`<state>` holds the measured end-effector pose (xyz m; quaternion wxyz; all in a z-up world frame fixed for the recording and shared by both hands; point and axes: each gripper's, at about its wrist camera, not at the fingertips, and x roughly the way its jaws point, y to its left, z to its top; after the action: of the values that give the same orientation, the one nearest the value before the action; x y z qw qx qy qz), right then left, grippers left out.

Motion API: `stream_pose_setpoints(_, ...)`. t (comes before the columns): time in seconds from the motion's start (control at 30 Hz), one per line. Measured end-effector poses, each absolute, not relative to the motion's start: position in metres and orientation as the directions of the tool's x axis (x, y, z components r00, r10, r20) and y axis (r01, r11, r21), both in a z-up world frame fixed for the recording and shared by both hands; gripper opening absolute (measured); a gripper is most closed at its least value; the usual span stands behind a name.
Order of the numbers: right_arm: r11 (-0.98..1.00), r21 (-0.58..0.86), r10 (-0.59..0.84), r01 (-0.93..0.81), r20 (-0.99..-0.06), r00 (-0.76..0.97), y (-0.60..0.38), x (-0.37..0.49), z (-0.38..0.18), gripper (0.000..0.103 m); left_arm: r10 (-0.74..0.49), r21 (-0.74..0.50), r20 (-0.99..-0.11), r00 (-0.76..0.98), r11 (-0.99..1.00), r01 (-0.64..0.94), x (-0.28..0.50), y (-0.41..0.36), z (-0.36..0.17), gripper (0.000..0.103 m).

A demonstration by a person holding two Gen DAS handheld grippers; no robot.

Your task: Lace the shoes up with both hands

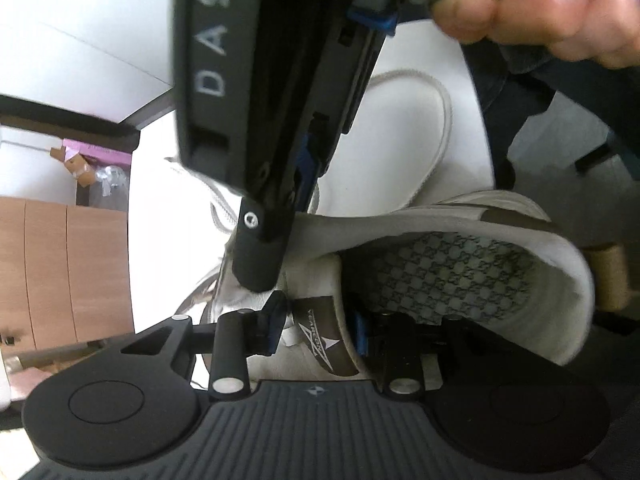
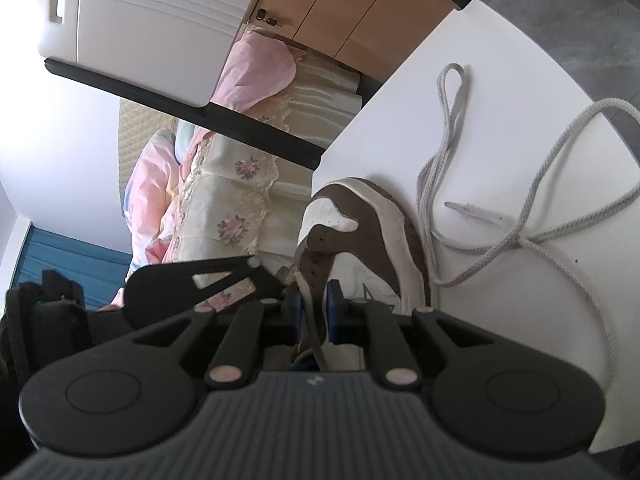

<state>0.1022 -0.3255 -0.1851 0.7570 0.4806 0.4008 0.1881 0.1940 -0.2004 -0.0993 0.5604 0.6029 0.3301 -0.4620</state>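
A brown and white sneaker (image 2: 360, 232) lies on the white table (image 2: 520, 320). Its grey lace (image 2: 520, 236) trails loose over the table in loops. My right gripper (image 2: 314, 308) has a strand of that lace running between its blue pads, and a small gap shows beside the strand. In the left wrist view the sneaker's opening with its patterned insole (image 1: 440, 280) faces me. My left gripper (image 1: 316, 328) stands open astride the sneaker's tongue (image 1: 320, 344). The right gripper (image 1: 272, 248) comes down from above, its tip at the sneaker's eyelet row.
A person's hand (image 1: 560, 12) grips the right tool at the top. Beyond the table's far edge are a bed with pink bedding (image 2: 248, 64) and a wooden cabinet (image 2: 340, 8). A tan roll (image 1: 608, 280) lies behind the sneaker's heel.
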Motion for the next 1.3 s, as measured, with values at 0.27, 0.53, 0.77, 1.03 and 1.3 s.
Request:
stream_pose_setpoints(0.27,0.492,0.867,0.663,0.079,-0.433,0.611,-0.323,0.098,-0.179,0.018,-0.165,0.352,-0.924,0.345,-0.014,0.936,0.162,-0.206,-0.048,0.038)
stream_pose_setpoints(0.53,0.498,0.865,0.663,0.061,-0.426,0.616,-0.326,0.094,-0.176,0.017,-0.194,0.297,-0.921,0.338,0.210,0.931,0.154,-0.169,-0.081,0.038)
stream_pose_setpoints(0.77,0.490,0.870,0.674,0.057,-0.419,0.608,-0.329,0.096,-0.176,0.017,-0.096,0.297,-0.943,0.318,0.189,0.936,0.179,-0.183,-0.120,0.038)
stream_pose_setpoints(1.03,0.486,0.873,0.695,0.034,-0.409,0.591,-0.333,0.095,-0.175,0.017,-0.081,0.248,-0.958,0.274,0.240,0.939,0.183,-0.174,-0.126,0.036)
stream_pose_setpoints(1.3,0.497,0.868,0.702,0.017,-0.413,0.580,-0.330,0.097,-0.174,0.019,-0.082,0.249,-0.958,0.274,0.235,0.939,0.181,-0.171,-0.126,0.036)
